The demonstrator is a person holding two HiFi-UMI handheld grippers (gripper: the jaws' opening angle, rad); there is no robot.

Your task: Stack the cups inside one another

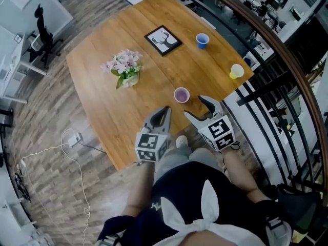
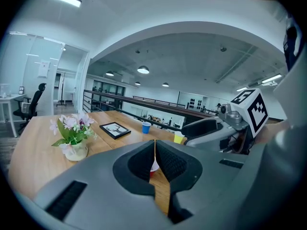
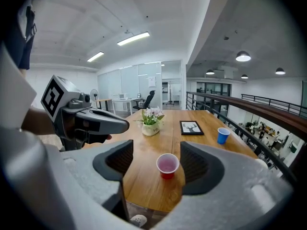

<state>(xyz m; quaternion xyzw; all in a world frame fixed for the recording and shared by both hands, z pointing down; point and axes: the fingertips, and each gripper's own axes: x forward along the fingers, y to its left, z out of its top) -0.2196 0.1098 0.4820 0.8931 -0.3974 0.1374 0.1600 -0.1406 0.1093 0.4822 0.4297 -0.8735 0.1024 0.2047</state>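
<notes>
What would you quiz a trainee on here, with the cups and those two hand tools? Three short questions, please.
1. What colour is the cup nearest the right gripper? A blue, B red, C yellow.
2. True or false: one cup already sits inside another.
3. Which gripper has its fingers together?
Key: 1 B. 2 False; all three stand apart on the table. 3 The left gripper; the right one's are apart.

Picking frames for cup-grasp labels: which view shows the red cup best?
Right gripper view: the red cup stands whole, framed between the open jaws, untouched. Head view shows it small from above; left gripper view only a sliver behind shut jaws.
</notes>
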